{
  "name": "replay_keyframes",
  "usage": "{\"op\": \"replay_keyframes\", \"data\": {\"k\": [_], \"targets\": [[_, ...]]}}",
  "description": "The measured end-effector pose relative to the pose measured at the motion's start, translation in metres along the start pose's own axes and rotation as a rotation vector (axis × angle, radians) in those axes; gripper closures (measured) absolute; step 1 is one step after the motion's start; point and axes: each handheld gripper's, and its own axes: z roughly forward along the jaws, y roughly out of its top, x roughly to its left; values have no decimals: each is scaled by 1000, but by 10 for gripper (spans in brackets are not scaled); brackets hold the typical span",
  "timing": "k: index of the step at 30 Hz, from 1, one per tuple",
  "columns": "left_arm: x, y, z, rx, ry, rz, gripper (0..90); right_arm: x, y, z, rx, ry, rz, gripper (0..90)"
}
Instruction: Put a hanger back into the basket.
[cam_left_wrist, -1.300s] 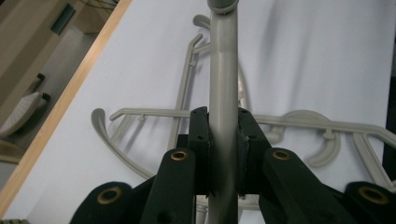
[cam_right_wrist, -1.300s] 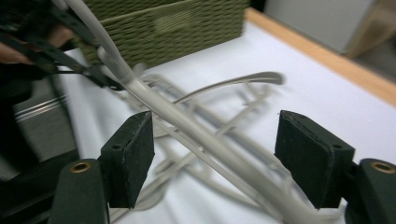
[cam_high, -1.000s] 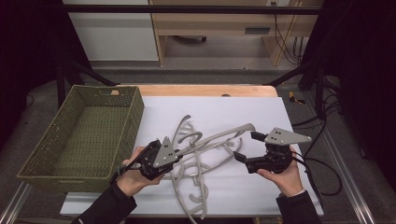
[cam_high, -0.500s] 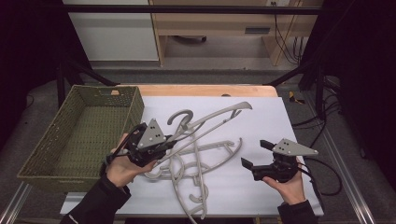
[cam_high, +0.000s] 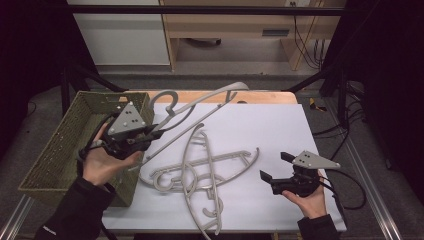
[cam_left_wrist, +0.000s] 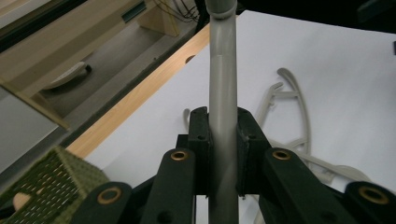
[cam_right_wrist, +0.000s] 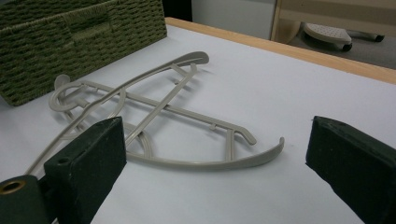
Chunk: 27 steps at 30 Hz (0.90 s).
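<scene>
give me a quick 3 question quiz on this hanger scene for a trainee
1. True or false: the left gripper is shut on a grey hanger.
2. How many hangers lie flat on the white tabletop?
3. The right gripper is: A) open, holding nothing B) shut on a hanger C) inside the wicker basket

Key: 1 true. 2 two, crossed over each other. 3 A.
</scene>
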Motion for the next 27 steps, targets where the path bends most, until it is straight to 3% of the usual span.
{"op": "replay_keyframes", "data": {"k": [13, 15, 27], "targets": [[52, -22, -31, 22, 93, -72, 794, 2, -2, 3, 6, -1, -4, 54], [54, -23, -32, 23, 99, -77, 794, 3, -2, 3, 6, -2, -2, 54], [93, -62, -46, 83, 164, -122, 794, 3, -2, 5, 20, -1, -2, 55]]}}
